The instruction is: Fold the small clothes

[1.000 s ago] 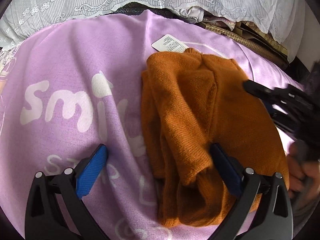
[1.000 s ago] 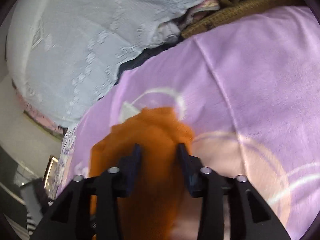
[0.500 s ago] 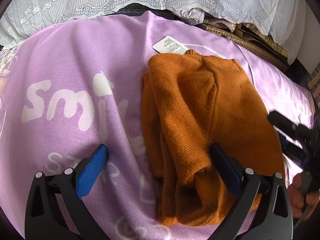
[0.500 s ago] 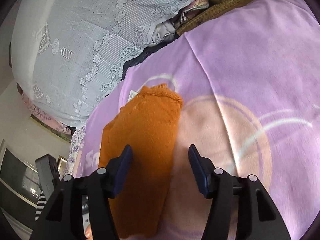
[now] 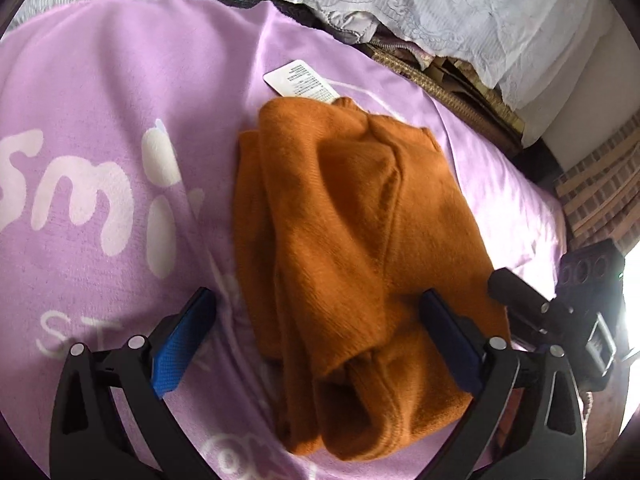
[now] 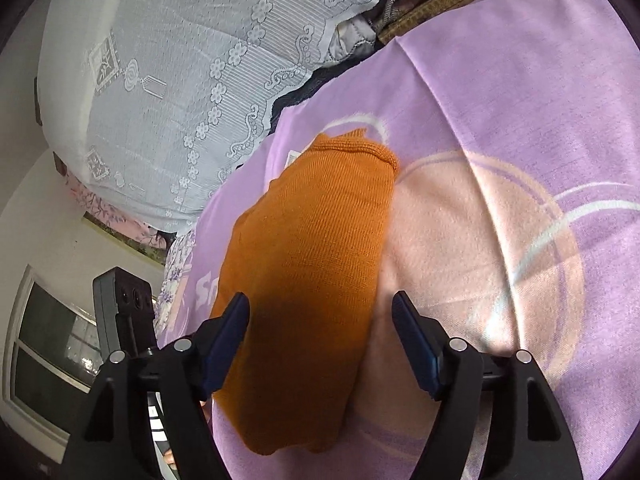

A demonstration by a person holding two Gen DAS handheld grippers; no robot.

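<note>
An orange knitted garment [image 5: 344,216] lies folded into a long bundle on a lilac blanket [image 5: 120,80] with white lettering. A white hang tag [image 5: 302,82] sticks out at its far end. My left gripper [image 5: 316,312] hangs open above the bundle's near end, its blue pads wide apart and touching nothing. In the right wrist view the same garment [image 6: 312,264] lies flat below my right gripper [image 6: 320,316], whose jaws are opening; the pads stand clear of the knit. The right gripper [image 5: 532,304] also shows at the right edge of the left wrist view.
White lace bedding [image 6: 180,80] is piled at the far side of the blanket. A woven brown edge [image 5: 448,92] runs behind it. The blanket [image 6: 500,200] spreads to the right of the garment with a pale circle print. A window [image 6: 44,360] is at the lower left.
My right gripper let go of the orange garment, opened wider and drew back from it. The left wrist view tilted down a little; the left gripper stayed open over the bundle.
</note>
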